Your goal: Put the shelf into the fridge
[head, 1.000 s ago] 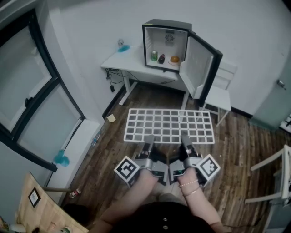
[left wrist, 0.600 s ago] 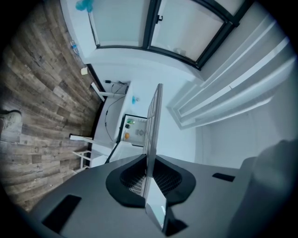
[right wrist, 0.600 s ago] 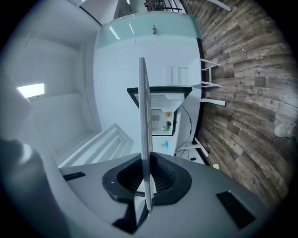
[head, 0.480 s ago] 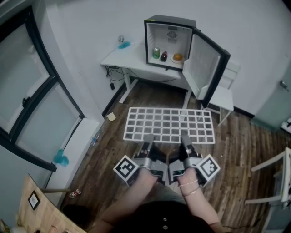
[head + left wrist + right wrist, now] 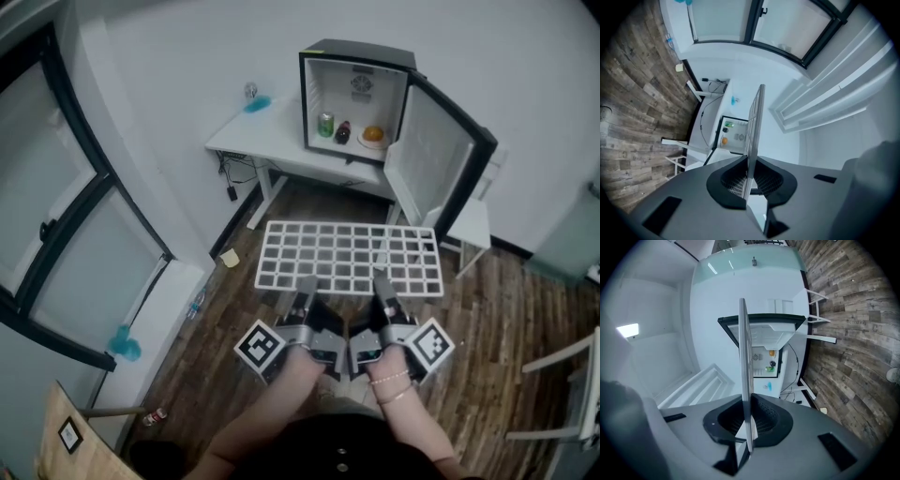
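While carried, shelf (image 5: 349,257): near edge clamped by left gripper (image 5: 306,284), right gripper (image 5: 380,284) jaws.
Fridge (image 5: 356,86): shelf may snag door (image 5: 436,155) if tilted.

On the white table (image 5: 277,136) — the open fridge (image 5: 361,96).

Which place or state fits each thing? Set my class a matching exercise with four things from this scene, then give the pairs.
Things:
1. shelf
2. fridge door
3. can
4. fridge

Places or states:
A. inside the fridge
B. on the desk
C. swung open
D. clamped by the left hand-held gripper and the right hand-held gripper

Pairs: 1-D, 2-C, 3-A, 4-B
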`<state>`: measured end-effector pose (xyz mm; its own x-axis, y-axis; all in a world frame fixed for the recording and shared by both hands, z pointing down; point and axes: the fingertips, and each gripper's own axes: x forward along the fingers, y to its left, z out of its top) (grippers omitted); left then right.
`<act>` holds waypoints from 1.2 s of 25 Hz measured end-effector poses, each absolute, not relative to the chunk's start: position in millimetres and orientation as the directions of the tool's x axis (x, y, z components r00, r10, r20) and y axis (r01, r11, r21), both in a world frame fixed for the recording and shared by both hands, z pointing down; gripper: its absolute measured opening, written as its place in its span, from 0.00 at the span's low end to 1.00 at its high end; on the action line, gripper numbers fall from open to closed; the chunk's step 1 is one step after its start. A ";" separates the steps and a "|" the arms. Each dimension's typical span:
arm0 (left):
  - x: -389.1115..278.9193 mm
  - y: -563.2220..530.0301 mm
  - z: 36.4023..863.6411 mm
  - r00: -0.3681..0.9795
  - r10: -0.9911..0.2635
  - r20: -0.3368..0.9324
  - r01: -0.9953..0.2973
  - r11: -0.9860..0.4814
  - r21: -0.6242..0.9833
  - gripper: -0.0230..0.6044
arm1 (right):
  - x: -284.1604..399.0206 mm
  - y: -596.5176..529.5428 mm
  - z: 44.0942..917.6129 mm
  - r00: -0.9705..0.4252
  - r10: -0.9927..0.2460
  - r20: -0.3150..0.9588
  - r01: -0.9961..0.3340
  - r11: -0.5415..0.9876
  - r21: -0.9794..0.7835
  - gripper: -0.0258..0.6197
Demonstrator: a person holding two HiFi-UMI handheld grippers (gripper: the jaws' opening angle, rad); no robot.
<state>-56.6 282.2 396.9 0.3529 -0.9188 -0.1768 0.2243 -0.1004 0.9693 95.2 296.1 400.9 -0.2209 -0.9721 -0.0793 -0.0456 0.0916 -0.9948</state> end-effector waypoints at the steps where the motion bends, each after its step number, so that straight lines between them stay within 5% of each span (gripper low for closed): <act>1: -56.0 272.3 396.0 0.350 -0.920 -0.174 0.222 -0.099 0.970 0.09 | 95.9 285.6 399.9 -0.227 -0.970 -0.083 -0.046 0.096 -0.994 0.09; 30: -14.7 90.8 396.2 0.356 -0.920 -0.165 0.223 -0.087 0.971 0.09 | 136.4 107.8 404.3 -0.222 -0.973 -0.062 -0.030 0.070 -0.997 0.09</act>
